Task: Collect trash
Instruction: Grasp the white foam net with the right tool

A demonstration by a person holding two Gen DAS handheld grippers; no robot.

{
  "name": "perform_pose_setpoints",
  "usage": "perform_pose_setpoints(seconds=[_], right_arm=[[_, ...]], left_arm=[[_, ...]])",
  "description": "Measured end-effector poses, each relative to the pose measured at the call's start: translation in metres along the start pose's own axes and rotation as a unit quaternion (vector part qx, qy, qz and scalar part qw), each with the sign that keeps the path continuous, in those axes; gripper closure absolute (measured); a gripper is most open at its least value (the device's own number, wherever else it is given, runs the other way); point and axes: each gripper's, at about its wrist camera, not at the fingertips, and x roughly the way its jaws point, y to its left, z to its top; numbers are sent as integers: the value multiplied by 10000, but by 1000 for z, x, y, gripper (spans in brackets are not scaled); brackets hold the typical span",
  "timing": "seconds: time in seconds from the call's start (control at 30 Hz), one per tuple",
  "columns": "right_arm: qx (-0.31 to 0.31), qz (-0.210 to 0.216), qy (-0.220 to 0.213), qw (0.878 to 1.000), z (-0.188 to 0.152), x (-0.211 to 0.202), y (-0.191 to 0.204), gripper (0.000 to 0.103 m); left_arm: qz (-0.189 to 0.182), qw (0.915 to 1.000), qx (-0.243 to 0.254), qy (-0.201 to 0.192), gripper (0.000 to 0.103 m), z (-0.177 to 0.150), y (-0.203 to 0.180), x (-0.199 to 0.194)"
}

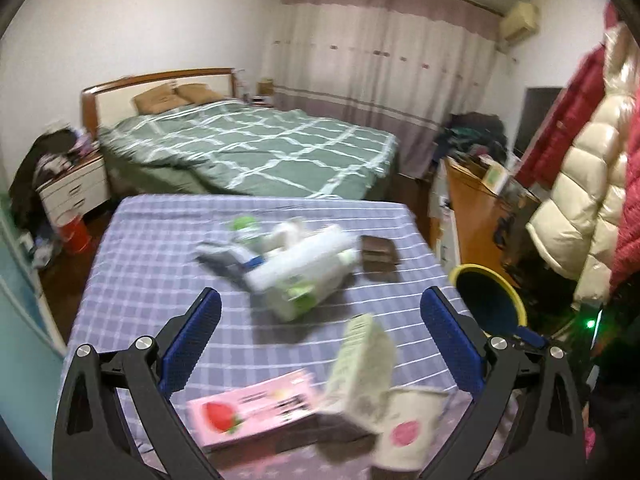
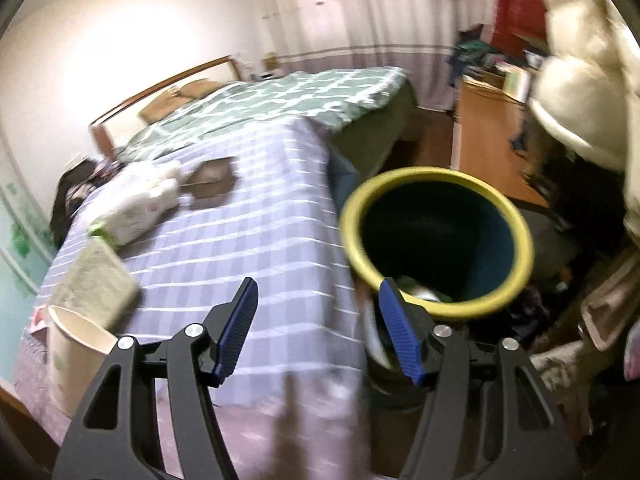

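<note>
A bedroom counter (image 1: 132,264) under a lilac-and-white checked cloth, strewn w/ trash. Left gripper (image 1: 320,316) hangs over it w/ blue-padded jaws spread wide, nothing between the pads. Right gripper (image 2: 316,300) is also open, jaws partly apart and empty, poised over the counter's edge beside the bin (image 2: 516,216).

The trash, front to back in the left wrist view: a pink box (image 1: 256,412) printed w/ a red strawberry lies flat at the near edge; a pale speckled carton (image 1: 360,364) leans tilted against it, its lower end touching a cream paper cup (image 1: 408,428) bearing a pink round mark. Mid-counter sits a heap of white packaging w/ green trim (image 1: 296,272) (motion blur makes the separate pieces hard to tell apart; it may be wipes packs & a bottle). Just behind it, a small dark brown box (image 1: 378,256).

The bin, dark teal w/ a yellow rim, stands on the floor off the counter's right side; some pale crumpled trash (image 2: 420,290) already lies inside near the rim.

Behind: a bed (image 1: 256,148) w/ green checked quilt, and a cream puffer jacket (image 1: 588,176) hanging at right.
</note>
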Motion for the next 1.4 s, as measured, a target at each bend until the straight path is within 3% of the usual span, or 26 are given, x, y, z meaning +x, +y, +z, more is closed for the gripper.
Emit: perform_pose_setpoints(seconds=[0.37, 0.53, 0.7, 0.97, 1.03, 1.1, 1.13, 1.2, 1.4], right_arm=[[-967, 1209, -31, 9879, 46, 16, 129, 43], [-970, 1331, 166, 9862, 89, 59, 168, 43], [-711, 1340, 656, 9863, 121, 108, 188, 43], [-246, 1593, 1367, 9774, 127, 151, 189, 43], [-198, 1706, 1389, 9753, 127, 154, 192, 50], [-158, 1836, 1421, 9726, 128, 154, 194, 76], [-136, 1906, 1415, 9713, 129, 154, 196, 81], [-117, 2000, 1283, 9713, 131, 148, 196, 86], [-191, 2192, 754, 9726, 136, 110, 195, 88]], left_arm=[[474, 9975, -515, -15, 5, -31, 80, -12], [486, 9967, -641, -51, 5, -34, 89, -12], [560, 9967, -585, -46, 5, -37, 88, -9], [469, 9976, -508, 46, 5, -37, 84, 0], [443, 9977, -498, 79, 5, -37, 82, 3], [418, 9979, -482, 100, 5, -37, 80, 6], [407, 9980, -474, 105, 5, -37, 79, 7], [399, 9981, -453, 118, 5, -37, 77, 9], [387, 9983, -419, 120, 5, -37, 75, 10]])
